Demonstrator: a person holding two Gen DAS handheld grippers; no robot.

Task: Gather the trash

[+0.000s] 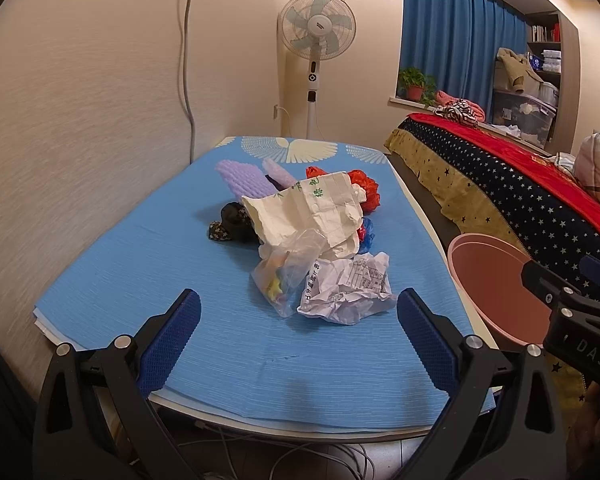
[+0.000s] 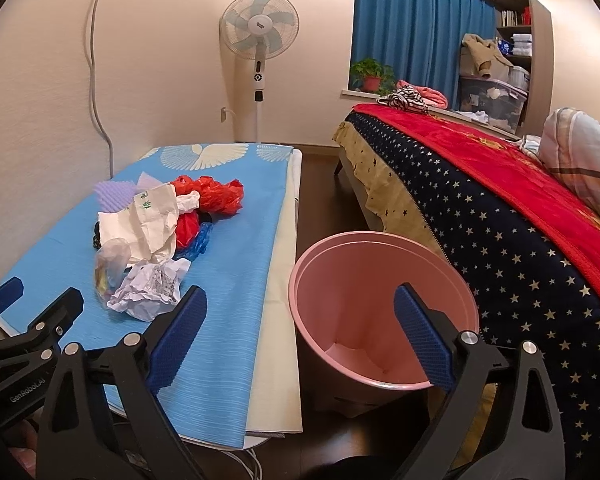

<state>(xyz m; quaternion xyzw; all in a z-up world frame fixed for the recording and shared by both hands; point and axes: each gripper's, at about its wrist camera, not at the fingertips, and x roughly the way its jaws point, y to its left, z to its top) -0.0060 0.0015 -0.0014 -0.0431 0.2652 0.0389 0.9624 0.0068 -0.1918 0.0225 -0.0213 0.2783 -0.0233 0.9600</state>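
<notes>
The left gripper point(image 1: 298, 314) hung with its jaws spread wide and empty, just short of a crumpled printed paper point(image 1: 346, 290) at the near edge of the trash pile point(image 1: 300, 216) (paper sheet, clear bag, red and blue plastic) on the blue-covered table point(image 1: 159, 272). The right gripper point(image 2: 300, 316), jaws likewise spread, was poised over the pink bin point(image 2: 374, 312), which stood on the floor between table and bed point(image 2: 500, 216).
</notes>
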